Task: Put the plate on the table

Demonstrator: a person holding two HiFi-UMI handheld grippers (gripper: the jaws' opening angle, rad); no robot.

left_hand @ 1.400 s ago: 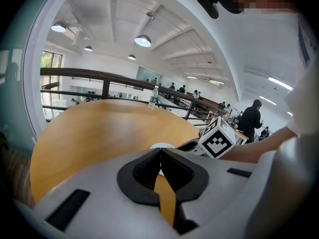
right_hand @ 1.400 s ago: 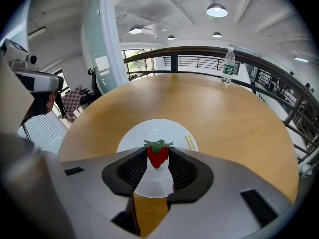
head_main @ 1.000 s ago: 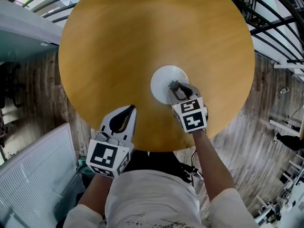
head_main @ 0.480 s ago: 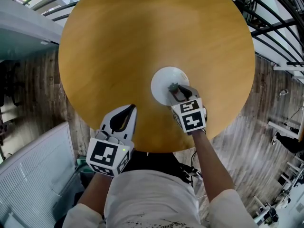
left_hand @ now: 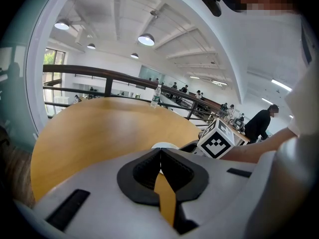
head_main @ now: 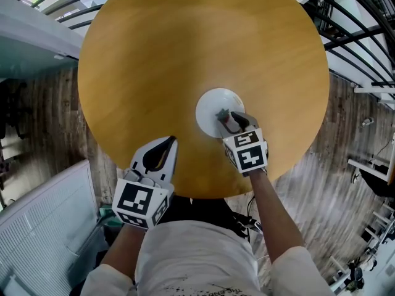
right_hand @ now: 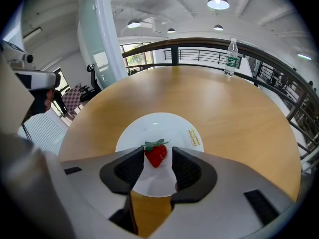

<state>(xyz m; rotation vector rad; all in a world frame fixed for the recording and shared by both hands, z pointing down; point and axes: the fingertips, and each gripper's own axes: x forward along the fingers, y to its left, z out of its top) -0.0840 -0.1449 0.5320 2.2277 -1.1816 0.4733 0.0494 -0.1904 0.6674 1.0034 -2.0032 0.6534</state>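
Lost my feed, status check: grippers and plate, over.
Right gripper just opened, strawberry between jaws, ungripped. Left gripper shut, empty. Plate down on table. Nothing blocking.

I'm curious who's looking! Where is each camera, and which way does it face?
Head view: on the person's head, looking steeply down at the table; left gripper, right gripper, both arms show.
Left gripper view: rides the left gripper, looking across the table past its shut jaws.
Right gripper view: rides the right gripper, looking down at the strawberry between jaws that have just been opening.
Shared: all show the plate.
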